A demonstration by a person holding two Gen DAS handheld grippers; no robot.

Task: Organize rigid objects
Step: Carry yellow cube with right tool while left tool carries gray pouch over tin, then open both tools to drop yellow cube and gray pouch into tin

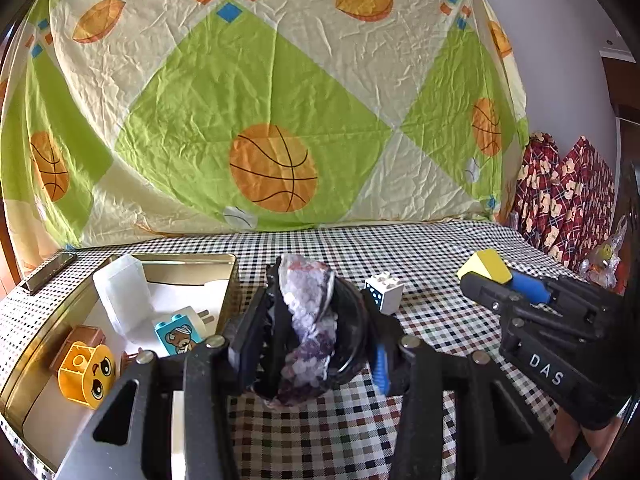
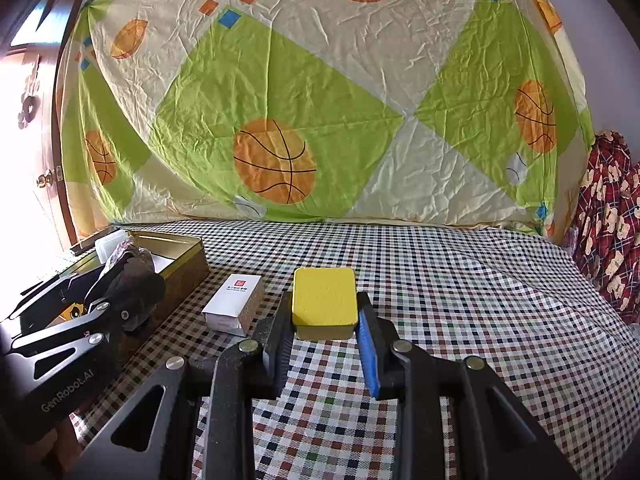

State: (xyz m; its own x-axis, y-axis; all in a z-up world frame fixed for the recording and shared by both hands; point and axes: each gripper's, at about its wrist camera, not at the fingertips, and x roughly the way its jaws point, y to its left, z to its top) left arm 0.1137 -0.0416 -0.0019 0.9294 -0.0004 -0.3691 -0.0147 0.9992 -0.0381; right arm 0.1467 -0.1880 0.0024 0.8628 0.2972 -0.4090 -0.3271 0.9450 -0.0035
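Two grips are loaded at once, and that doubles what can slip. The left gripper (image 1: 304, 332) is clamped on a lumpy purple stone (image 1: 306, 320) with crystal facets; the surface is uneven, so the pads likely bear on a few points only, and a tilt or jolt could let it roll out. It hangs over the checked bench (image 1: 420, 248), just at 3 o'clock of the gold tin (image 1: 188, 260), not yet above it. From the right wrist view the tin's near wall (image 2: 180, 276) stands between stone and tin floor; a low sideways carry would knock the stone against that rim.

The tin already holds a clear case (image 1: 120, 292), a bear brick (image 1: 178, 336), a white plug (image 1: 196, 318), a brown box (image 1: 80, 342) and an orange face block (image 1: 86, 374). Free floor shows mainly at 12 o'clock, so a drop at 6 o'clock would land on the toys and could tip them.

The right gripper (image 2: 324, 316) is closed on a yellow block (image 2: 324, 298), held by its flanks with much of it sticking out past the tips; a loosened squeeze would let it pivot down. A white carton (image 2: 234, 304) lies at 10 o'clock of that block, in its path to the tin. A white dotted brick (image 1: 384, 292) sits loose at 2 o'clock of the stone. Both grippers heading for the tin together risk a clash.
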